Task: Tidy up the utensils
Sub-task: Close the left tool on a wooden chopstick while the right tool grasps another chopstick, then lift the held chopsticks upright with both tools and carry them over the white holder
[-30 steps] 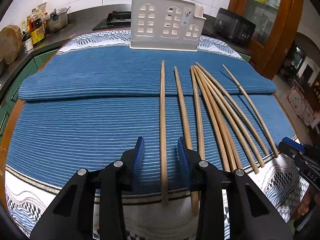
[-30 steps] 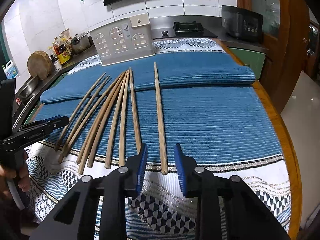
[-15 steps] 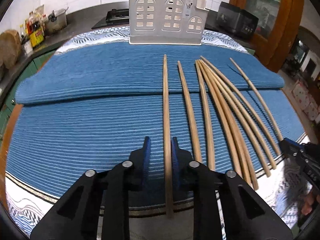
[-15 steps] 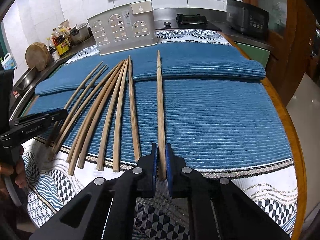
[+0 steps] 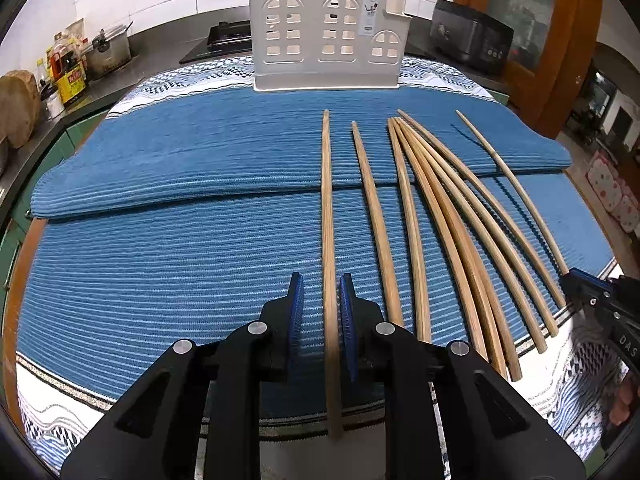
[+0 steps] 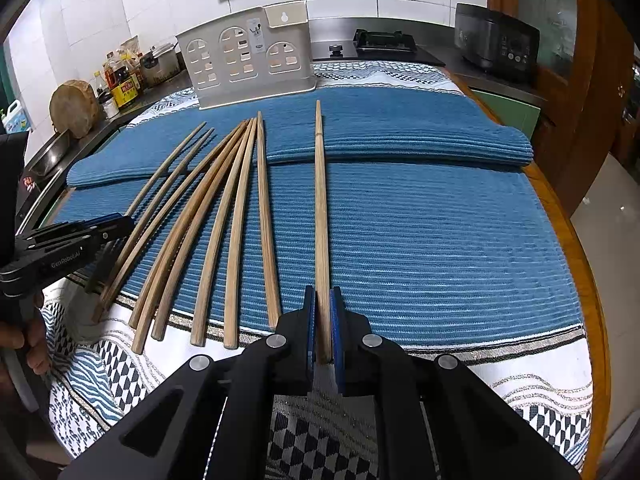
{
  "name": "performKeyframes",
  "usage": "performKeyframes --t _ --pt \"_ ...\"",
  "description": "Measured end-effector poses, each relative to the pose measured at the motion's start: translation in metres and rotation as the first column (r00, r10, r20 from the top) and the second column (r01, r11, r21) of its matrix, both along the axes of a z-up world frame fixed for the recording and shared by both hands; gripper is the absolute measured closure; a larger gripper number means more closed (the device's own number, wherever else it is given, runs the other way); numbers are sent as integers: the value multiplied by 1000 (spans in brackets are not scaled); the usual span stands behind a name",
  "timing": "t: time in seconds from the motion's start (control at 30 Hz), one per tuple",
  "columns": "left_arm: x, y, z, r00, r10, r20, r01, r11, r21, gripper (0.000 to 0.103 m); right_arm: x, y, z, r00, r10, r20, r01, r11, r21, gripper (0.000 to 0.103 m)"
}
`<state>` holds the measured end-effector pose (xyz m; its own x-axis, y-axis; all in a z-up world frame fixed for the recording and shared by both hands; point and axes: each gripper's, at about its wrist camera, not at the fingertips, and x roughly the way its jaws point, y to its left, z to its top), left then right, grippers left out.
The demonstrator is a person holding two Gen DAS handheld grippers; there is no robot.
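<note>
Chopsticks (image 5: 416,240) lie fanned on a blue ribbed mat (image 5: 180,260) that covers most of the worktop. Their thick ends sit at the near edge, some overhanging onto the patterned cloth (image 6: 520,380), and their thin tips point to the far edge, where a white holder (image 5: 308,68) with window-shaped cutouts stands. I judge that is where they are meant to go.

They are long, plain, pale brown wood, tapering. Several in the middle crowd together, while the outermost ones lie apart, which makes them the easy first picks.

My left hand-held gripper (image 5: 320,280) straddles the leftmost chopstick (image 5: 327,220) close to its thick end. The jaws are narrowed but not closed, and mat shows between the left pad and the wood.

My right hand-held gripper (image 6: 322,292) is clamped on the rightmost chopstick (image 6: 320,200), also near the thick end. I think gripping there leaves the tip free to steer into the holder.
</note>
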<state>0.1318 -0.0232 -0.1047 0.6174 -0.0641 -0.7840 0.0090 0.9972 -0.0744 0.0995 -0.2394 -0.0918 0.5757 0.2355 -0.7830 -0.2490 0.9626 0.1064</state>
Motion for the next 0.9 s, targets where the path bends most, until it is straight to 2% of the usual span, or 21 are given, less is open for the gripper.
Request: performKeyframes --t 0.13,0.2,0.6,0.73,0.9 --pt "-2 6 1 1000 14 -5 -14 999 -35 97 -6 -1 4 1000 -6 17 6 1000 12 96" --pt "-4 7 1 1000 10 -6 -11 998 -55 97 -9 -2 8 1000 -7 30 7 1000 13 96" --pt "-3 6 0 1000 -2 -18 1 998 -68 97 -18 -4 25 997 -5 80 2 999 38 96" --pt "-6 11 10 1000 -15 -1 15 995 -101 98 -22 -6 44 992 6 124 -10 999 31 96" --pt "-9 13 28 998 -30 51 35 996 -85 98 -20 -9 74 982 17 189 -24 999 36 96"
